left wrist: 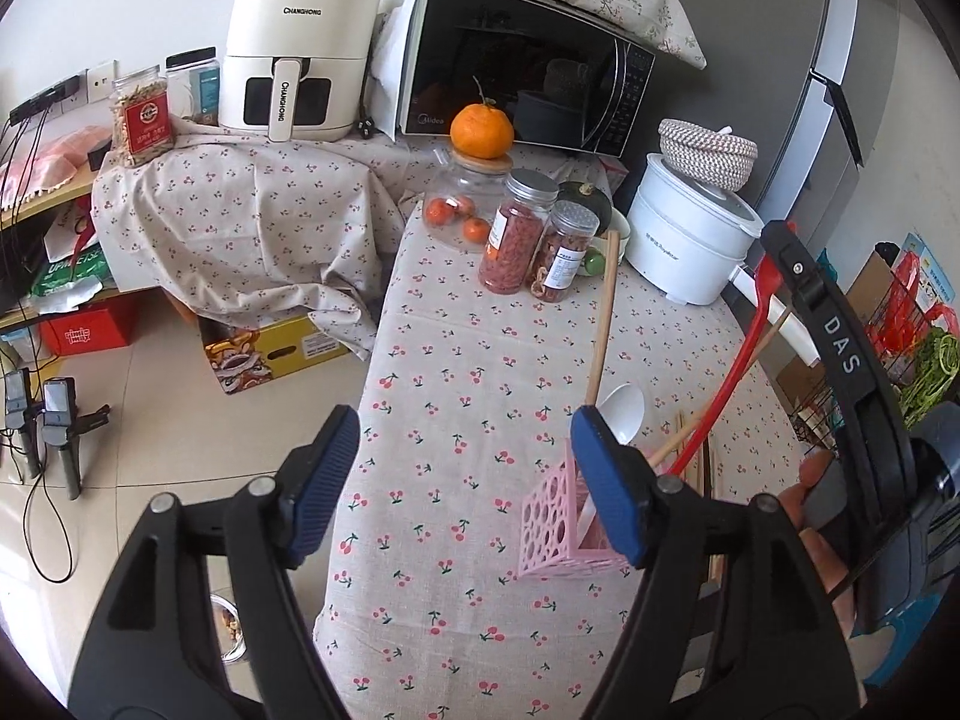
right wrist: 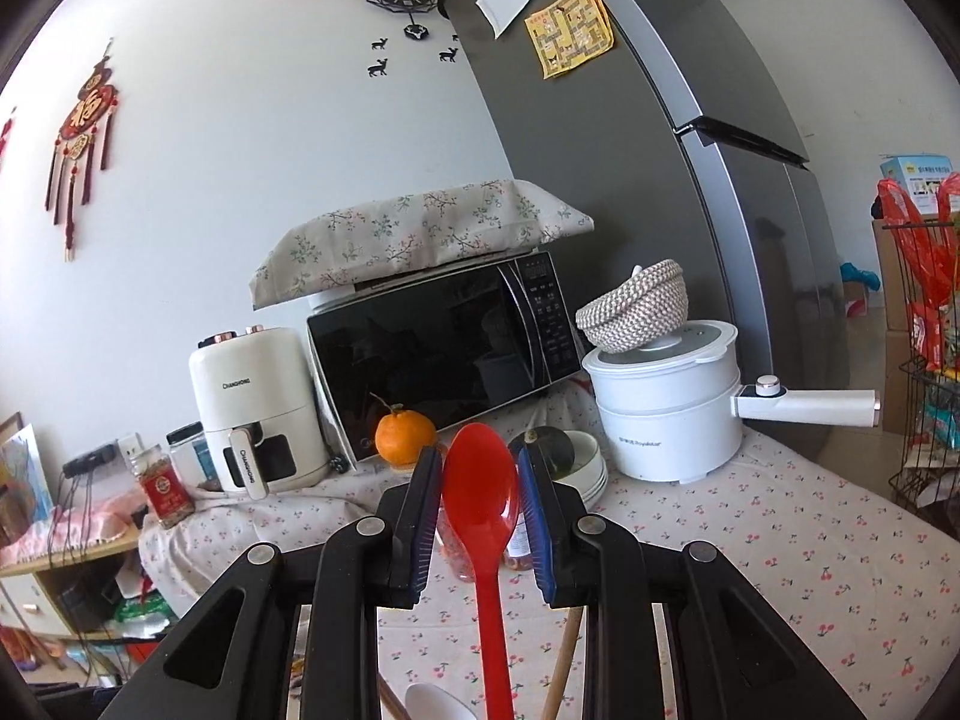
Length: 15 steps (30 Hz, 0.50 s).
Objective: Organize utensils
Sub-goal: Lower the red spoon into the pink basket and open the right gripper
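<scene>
A pink perforated utensil holder (left wrist: 555, 531) stands on the cherry-print tablecloth (left wrist: 456, 396), partly behind my left gripper's right finger. My left gripper (left wrist: 465, 480) is open and empty, just in front of and left of the holder. A red plastic spoon (right wrist: 482, 492) stands bowl-up between my right gripper's (right wrist: 480, 480) pads, which are shut on it. In the left wrist view the red spoon (left wrist: 729, 378) slants down toward the holder, with the right gripper (left wrist: 840, 360) above it. A white spoon (left wrist: 624, 411), a wooden handle (left wrist: 603, 318) and chopsticks (left wrist: 708, 468) lie behind the holder.
Jars (left wrist: 519, 231) of dried food, an orange (left wrist: 482, 131) on a glass jar, a white electric pot (left wrist: 684, 240) with a woven basket on top, a microwave (left wrist: 528, 66) and an air fryer (left wrist: 294, 54) stand at the back. The table's left edge drops to the floor.
</scene>
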Each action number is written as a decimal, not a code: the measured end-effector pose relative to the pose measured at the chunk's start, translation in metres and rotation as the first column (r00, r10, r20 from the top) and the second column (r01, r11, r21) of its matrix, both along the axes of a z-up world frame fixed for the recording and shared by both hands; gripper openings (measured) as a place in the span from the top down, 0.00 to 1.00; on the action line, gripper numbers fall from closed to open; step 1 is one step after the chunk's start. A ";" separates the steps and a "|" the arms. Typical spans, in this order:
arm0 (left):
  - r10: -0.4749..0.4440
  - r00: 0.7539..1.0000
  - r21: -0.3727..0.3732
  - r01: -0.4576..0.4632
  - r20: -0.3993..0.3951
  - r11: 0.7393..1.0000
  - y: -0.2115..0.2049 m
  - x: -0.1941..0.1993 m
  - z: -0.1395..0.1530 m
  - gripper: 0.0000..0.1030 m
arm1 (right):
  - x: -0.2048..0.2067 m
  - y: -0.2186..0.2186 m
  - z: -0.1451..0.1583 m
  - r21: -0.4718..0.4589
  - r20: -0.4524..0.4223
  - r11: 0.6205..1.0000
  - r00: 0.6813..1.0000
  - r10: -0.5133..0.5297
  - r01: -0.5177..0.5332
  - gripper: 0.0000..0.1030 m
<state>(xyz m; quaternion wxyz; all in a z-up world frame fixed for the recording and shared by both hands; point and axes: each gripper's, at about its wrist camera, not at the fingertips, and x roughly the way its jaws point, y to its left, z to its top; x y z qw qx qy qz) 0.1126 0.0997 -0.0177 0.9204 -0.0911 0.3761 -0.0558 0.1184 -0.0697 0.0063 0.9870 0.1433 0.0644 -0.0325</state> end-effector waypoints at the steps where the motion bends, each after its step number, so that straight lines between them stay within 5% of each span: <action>1: 0.001 1.000 -0.005 -0.001 -0.003 1.000 0.001 0.001 -0.001 0.29 | 0.002 0.001 -0.004 -0.002 -0.004 1.000 1.000 -0.005 0.005 0.74; 8: 0.016 1.000 -0.001 -0.016 -0.016 1.000 0.003 0.005 -0.004 0.28 | -0.002 0.003 -0.016 0.011 -0.009 1.000 1.000 0.023 -0.023 0.71; 15: 0.010 0.999 -0.014 -0.011 -0.048 1.000 0.000 0.006 -0.008 0.27 | -0.020 -0.005 0.008 0.002 -0.041 0.996 0.995 0.091 -0.091 0.53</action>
